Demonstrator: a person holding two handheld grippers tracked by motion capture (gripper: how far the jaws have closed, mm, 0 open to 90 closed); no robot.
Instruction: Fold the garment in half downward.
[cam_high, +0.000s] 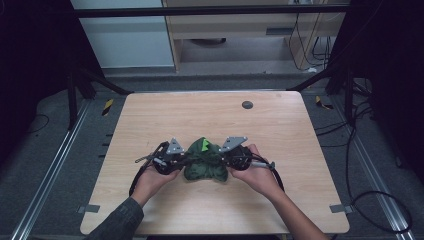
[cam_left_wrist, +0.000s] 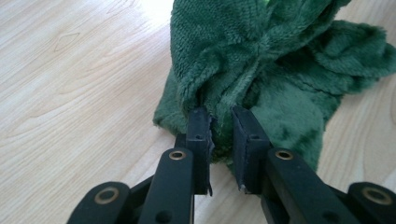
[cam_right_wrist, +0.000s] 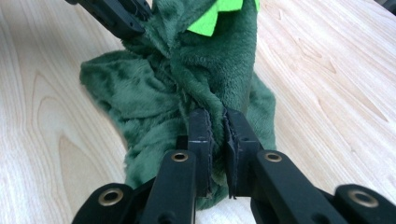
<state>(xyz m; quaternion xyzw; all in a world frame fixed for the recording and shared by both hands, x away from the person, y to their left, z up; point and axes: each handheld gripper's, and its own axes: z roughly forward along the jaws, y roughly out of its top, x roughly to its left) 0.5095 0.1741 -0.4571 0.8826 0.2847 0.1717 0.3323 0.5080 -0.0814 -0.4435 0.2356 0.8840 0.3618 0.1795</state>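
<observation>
Green plush garment (cam_high: 202, 161) sat bunched near the middle of the tabletop (cam_high: 150, 115), slightly toward the person's side. Crumpled into a heap, one bright-green felt piece (cam_high: 205, 145) showing on top.

Left tool (cam_high: 181, 161) came in from the garment's left side, gripped by the left hand (cam_high: 152, 179). In the left gripper view: left tool (cam_left_wrist: 223, 135) nearly closed, narrow gap between the black pads, a fold of green plush (cam_left_wrist: 261, 70) pinched at the tips. Fabric rose bunched and gathered from the pinch point. Rest of the cloth draped down onto the wood.

Right tool (cam_high: 226, 159) came in from the garment's right side, gripped by the right hand (cam_high: 257, 175). In the right gripper view: right tool (cam_right_wrist: 217, 126) likewise nearly closed, clamped on a ridge of plush (cam_right_wrist: 205, 79). Bright-green felt triangle (cam_right_wrist: 219, 14) visible at the top of the bunch. Other tool's black jaws seen at upper left of that view, buried in the same fabric.

Both tools faced each other across the heap, level with each other, close together with the bunched cloth between. Grey three-cornered plates on both, tilted up. Cables trailed back toward the forearms.

Small dark round disc (cam_high: 247, 105) on the far part of the tabletop, well apart from the garment. Grey tape tab (cam_high: 88, 208) at near-left edge, another (cam_high: 339, 208) at near-right edge.
</observation>
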